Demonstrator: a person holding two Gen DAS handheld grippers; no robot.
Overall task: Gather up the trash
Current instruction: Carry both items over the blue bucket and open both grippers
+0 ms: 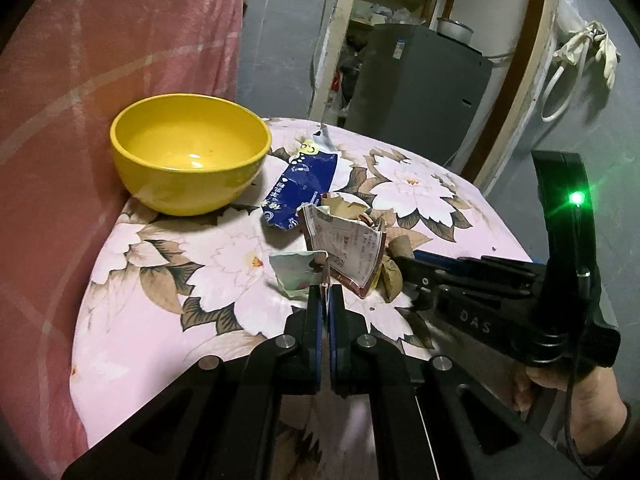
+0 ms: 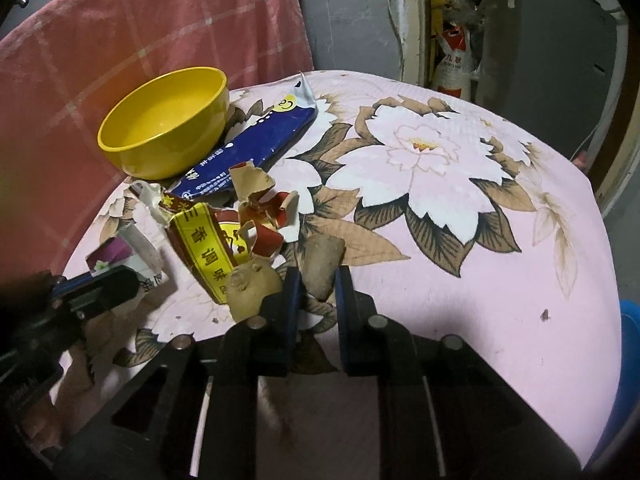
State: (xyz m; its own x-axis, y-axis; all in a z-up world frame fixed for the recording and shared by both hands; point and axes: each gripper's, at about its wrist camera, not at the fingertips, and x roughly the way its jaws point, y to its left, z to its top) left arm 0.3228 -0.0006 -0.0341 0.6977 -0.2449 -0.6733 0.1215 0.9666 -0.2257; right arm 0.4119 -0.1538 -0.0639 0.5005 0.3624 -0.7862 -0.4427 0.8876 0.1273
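Note:
A pile of trash lies on the floral tablecloth (image 1: 160, 320): a blue wrapper (image 1: 300, 192), a torn red-and-yellow packet (image 1: 352, 248), a pale torn wrapper (image 1: 298, 272) and brown peel pieces (image 2: 322, 264). My left gripper (image 1: 326, 292) is shut on the edge of the pale torn wrapper. My right gripper (image 2: 318, 280) is closed around a brown peel piece, with a second brown lump (image 2: 252, 288) just left of it. The right gripper also shows in the left wrist view (image 1: 404, 268), reaching into the pile from the right.
A yellow bowl (image 1: 190, 152) stands at the table's far left, beside a pink blanket (image 1: 100, 80). It also shows in the right wrist view (image 2: 164, 124). A grey cabinet (image 1: 416, 92) stands beyond the table. A blue bin edge (image 2: 628, 344) shows at the right.

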